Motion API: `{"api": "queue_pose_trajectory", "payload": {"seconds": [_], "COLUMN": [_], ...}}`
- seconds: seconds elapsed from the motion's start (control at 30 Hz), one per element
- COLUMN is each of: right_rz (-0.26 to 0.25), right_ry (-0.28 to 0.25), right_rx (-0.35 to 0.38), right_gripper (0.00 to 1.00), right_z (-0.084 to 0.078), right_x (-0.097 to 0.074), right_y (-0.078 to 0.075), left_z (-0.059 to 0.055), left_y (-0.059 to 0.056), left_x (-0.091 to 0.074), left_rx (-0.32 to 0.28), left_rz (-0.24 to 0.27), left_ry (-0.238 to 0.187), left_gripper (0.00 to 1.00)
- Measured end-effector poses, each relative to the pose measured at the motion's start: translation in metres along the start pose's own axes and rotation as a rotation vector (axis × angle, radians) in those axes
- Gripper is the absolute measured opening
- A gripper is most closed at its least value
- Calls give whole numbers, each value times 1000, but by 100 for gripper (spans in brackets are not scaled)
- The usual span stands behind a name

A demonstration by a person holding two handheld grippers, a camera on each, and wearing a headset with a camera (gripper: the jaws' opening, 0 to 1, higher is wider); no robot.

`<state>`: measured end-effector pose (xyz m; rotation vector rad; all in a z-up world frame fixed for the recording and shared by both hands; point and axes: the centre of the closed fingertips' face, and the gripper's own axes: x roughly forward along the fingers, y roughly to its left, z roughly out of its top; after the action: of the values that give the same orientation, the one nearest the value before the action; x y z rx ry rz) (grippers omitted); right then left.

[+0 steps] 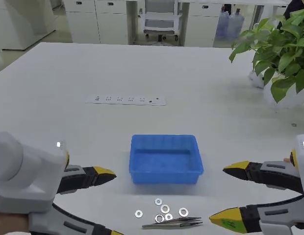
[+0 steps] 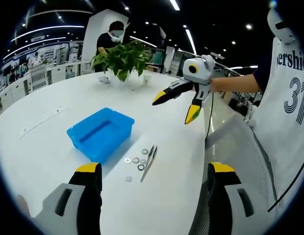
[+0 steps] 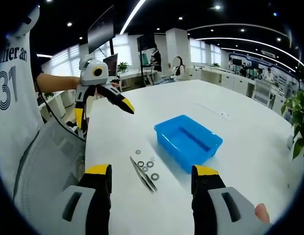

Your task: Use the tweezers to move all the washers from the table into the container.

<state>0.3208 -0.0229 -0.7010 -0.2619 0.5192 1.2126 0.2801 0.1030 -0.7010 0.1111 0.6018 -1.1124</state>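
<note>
At 6 o'clock, closest in: tweezers (image 1: 171, 223), slim bright metal, flat on the white worktop (image 1: 142, 73). Touching or just beside them, toward 12 o'clock: a small scatter of washers (image 1: 164, 209), all on the worktop, none in the container.

At 8 o'clock: left tongs (image 1: 112, 203), yellow-tipped jaws spread wide, holding nothing. At 4 o'clock: right tongs (image 1: 218, 192), likewise wide open and empty, hovering clear of the tweezers.

At centre, just past the washers: container (image 1: 164, 175), a shallow blue tray, apparently empty.

Probably light, stiff and springy, with a slick finish prone to skating on the smooth top. Best taken across both arms near mid-length, so a squeeze closes the tips. Washers probably thin, light and slippery; easiest nipped by an edge.

Farther off at 12 o'clock: a white power strip (image 1: 126, 100). At 2 o'clock, far corner: a leafy plant (image 1: 282, 44).
</note>
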Motion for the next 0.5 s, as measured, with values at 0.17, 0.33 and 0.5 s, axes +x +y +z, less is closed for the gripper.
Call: {"api": "queue_pose_trajectory", "payload": {"seconds": [0.17,0.33,0.5], "right_rz": [4,8,8], "right_ry": [0,4,2], "right_rx": [-1,-1,1], "right_gripper": [66,66,66], "right_z": [0,-1,0], "right_x": [2,2,1], "right_y": [1,0,-1], "left_z": [0,0,-1], "left_y": [1,2,3], "left_x": [0,0,0], "left_rx": [0,-2,-4], "left_rz": [0,1,4], "left_ry": [2,5,5], "left_gripper": [95,94,94]}}
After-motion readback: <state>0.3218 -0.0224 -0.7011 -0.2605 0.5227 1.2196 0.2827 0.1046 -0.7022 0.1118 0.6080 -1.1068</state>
